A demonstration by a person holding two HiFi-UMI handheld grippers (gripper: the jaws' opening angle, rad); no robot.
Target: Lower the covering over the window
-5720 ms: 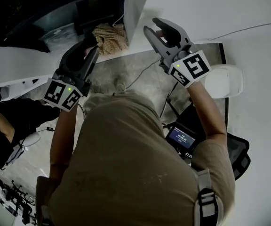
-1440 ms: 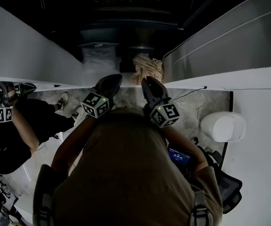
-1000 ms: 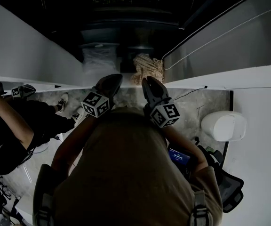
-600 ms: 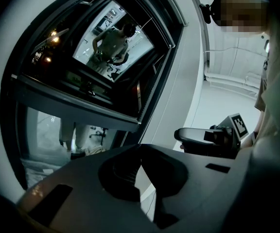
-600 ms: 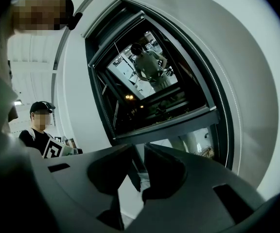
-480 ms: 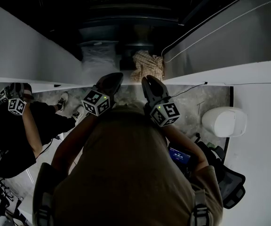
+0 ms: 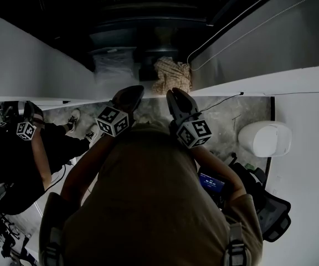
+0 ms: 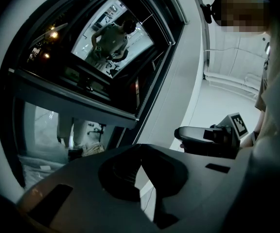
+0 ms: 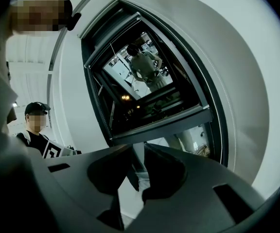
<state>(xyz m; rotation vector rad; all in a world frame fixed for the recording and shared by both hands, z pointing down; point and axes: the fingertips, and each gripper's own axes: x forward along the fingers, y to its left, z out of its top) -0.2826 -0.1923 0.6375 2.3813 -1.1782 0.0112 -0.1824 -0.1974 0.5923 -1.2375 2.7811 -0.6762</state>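
The dark window [image 9: 147, 89] fills both gripper views, and its glass mirrors a person. A dark bar [image 9: 162, 124] crosses it low down. A thin bead chain [image 9: 217, 115] hangs along its right frame; it also shows in the head view as a bead chain [image 7: 231, 25]. I cannot make out the covering itself. My left gripper [image 7: 129, 95] and right gripper [image 7: 176, 97] hover side by side near my chest, pointing at the window and touching nothing. The left gripper [image 8: 139, 148] has its tips together. On the right gripper [image 9: 137, 147] the jaws stand slightly apart with nothing between them.
A second person [image 7: 15, 159] stands at the left holding marker-cube grippers [image 7: 25, 129]. A beige cloth [image 7: 171, 75] lies below the window. On the floor to the right are a white round seat [image 7: 265, 139], a lit screen [image 7: 211, 182] and a black chair [image 7: 273, 212].
Several seconds ago my grippers were raised and wide apart; now they sit close together near my chest. Over the last second they stay put, while the other person's grippers at the left shift about.
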